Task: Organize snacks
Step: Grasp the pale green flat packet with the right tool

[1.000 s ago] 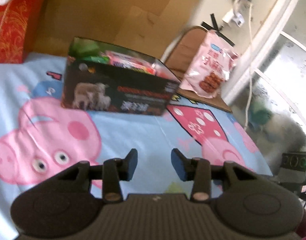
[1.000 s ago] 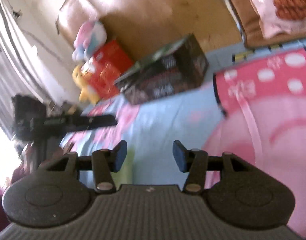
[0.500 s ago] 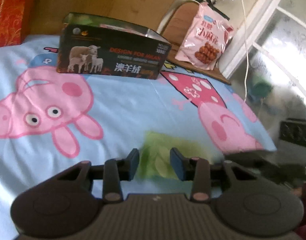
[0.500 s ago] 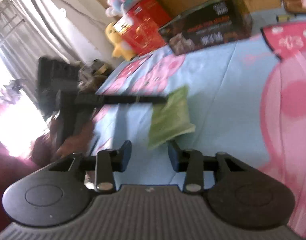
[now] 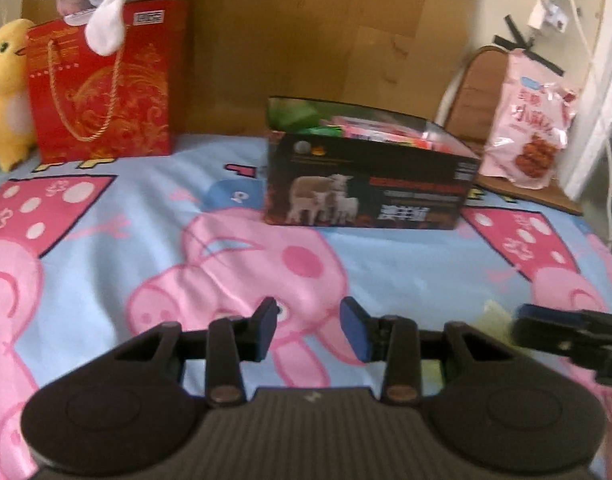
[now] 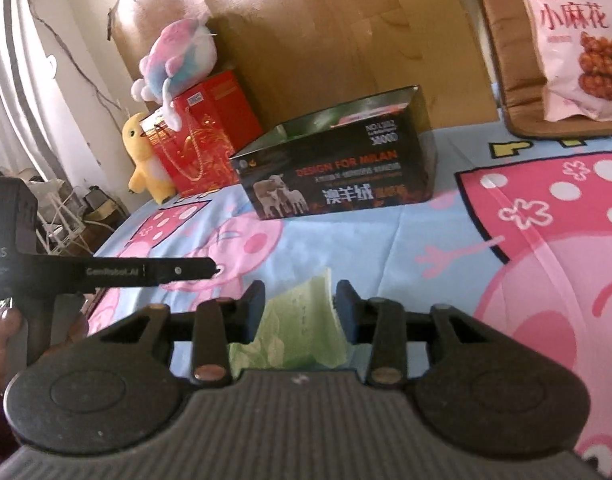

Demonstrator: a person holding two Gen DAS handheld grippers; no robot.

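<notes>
Cartoon-pig bedsheet (image 5: 386, 276) carries the snack box, with a cardboard sheet (image 6: 346, 40) propped behind.

Left gripper (image 5: 308, 330) hovers with narrow, empty jaws; right gripper (image 6: 297, 308) has a green snack packet (image 6: 301, 320) between its narrow jaws, though I cannot tell if the pads press it. Farther back stands the open black box (image 5: 366, 188) with snacks inside. Beside it: a red gift bag (image 5: 101, 88), a yellow plush (image 5: 5, 88), and a pink snack bag (image 5: 530, 120).
</notes>
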